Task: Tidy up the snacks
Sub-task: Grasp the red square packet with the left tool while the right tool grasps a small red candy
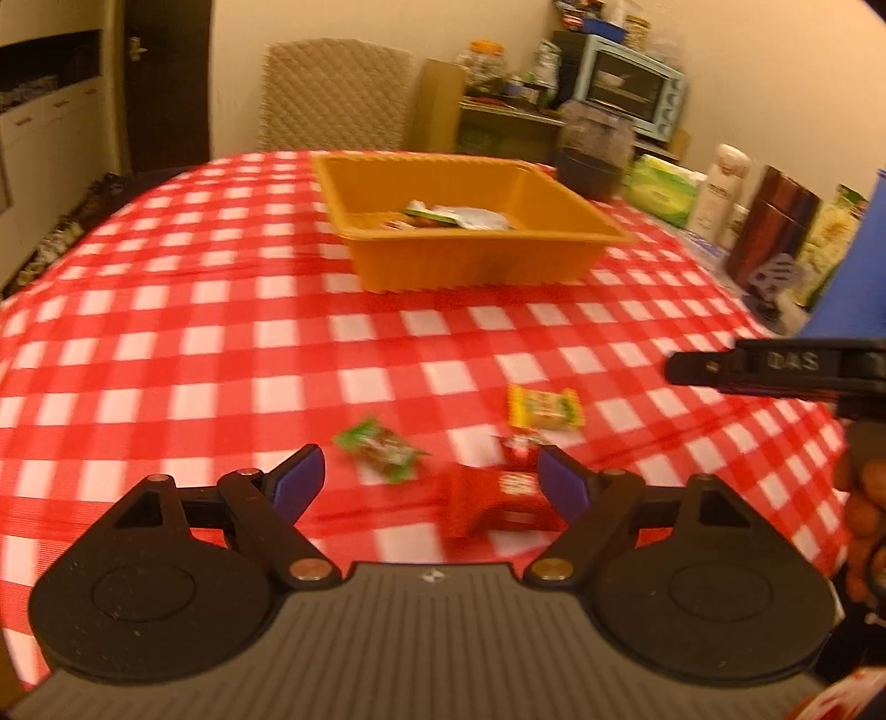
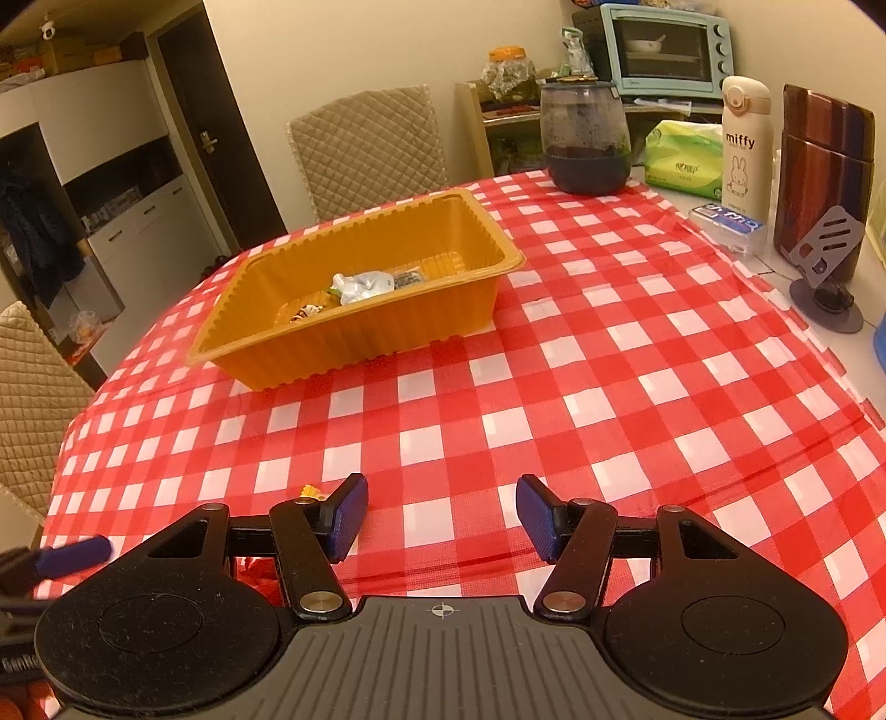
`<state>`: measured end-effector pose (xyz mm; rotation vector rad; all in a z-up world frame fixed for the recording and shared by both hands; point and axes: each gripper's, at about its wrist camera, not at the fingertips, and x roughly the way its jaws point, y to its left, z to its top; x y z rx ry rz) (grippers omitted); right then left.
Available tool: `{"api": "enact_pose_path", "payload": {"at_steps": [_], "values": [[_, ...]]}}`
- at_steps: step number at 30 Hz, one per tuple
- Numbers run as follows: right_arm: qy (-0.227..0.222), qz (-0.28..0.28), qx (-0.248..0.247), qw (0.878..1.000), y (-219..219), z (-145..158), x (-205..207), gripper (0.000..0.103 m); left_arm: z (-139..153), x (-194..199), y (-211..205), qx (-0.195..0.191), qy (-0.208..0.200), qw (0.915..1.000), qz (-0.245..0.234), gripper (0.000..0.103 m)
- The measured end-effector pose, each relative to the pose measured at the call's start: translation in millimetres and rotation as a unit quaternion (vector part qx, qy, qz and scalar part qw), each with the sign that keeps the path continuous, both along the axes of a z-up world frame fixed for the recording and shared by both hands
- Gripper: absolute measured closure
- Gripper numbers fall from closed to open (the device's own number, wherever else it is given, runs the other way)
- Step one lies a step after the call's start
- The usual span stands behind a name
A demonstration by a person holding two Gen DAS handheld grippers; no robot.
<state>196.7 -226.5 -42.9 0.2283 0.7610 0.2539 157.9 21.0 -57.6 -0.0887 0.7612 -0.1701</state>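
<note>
An orange tray (image 1: 476, 260) stands at the far middle of the red-checked table, with a few snack packets (image 1: 454, 217) inside; it also shows in the right wrist view (image 2: 360, 332). My left gripper (image 1: 432, 482) is open, low over loose snacks: a green packet (image 1: 382, 451), a red packet (image 1: 493, 498) between the fingers, a small red-white one (image 1: 518, 446) and a yellow packet (image 1: 545, 409). My right gripper (image 2: 443, 523) is open and empty above bare cloth; it shows from the side in the left view (image 1: 764, 368). A yellow packet corner (image 2: 310, 490) peeks behind its left finger.
A dark jar (image 2: 586, 138), green tissue pack (image 2: 686, 160), white miffy bottle (image 2: 745, 144), brown flask (image 2: 825, 171) and phone stand (image 2: 828, 266) line the table's right side. Quilted chairs (image 2: 368, 149) stand behind and left. A toaster oven (image 2: 664, 50) sits on a shelf.
</note>
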Motion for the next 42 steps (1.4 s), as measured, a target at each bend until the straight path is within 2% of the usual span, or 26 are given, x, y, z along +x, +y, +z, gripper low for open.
{"api": "enact_pose_path", "payload": {"at_steps": [2,10,19,24,31,35,42], "values": [[0.001,0.001,0.0,1.0,0,0,0,0.044,-5,2,-8,-0.004,0.006,0.9999,-0.014,0.021],[0.012,0.001,0.002,1.0,0,-5,2,0.044,-24,15,-27,-0.024,0.039,0.9983,-0.035,0.035],[0.026,-0.006,0.015,1.0,-2,-8,6,0.044,-30,19,-32,-0.02,0.048,0.9979,-0.039,0.049],[0.027,-0.003,0.017,0.999,0,-8,6,0.044,-29,19,-33,-0.002,0.045,0.998,-0.045,0.059],[0.026,-0.001,0.016,1.0,0,-8,6,0.044,-26,14,-28,0.004,0.046,0.9981,-0.04,0.062],[0.023,0.009,0.011,1.0,4,-8,5,0.044,-16,9,-21,0.01,0.031,0.9989,-0.033,0.062],[-0.004,0.064,-0.019,0.998,25,-7,-2,0.044,-3,13,7,0.008,0.013,0.9998,0.013,0.062]]}}
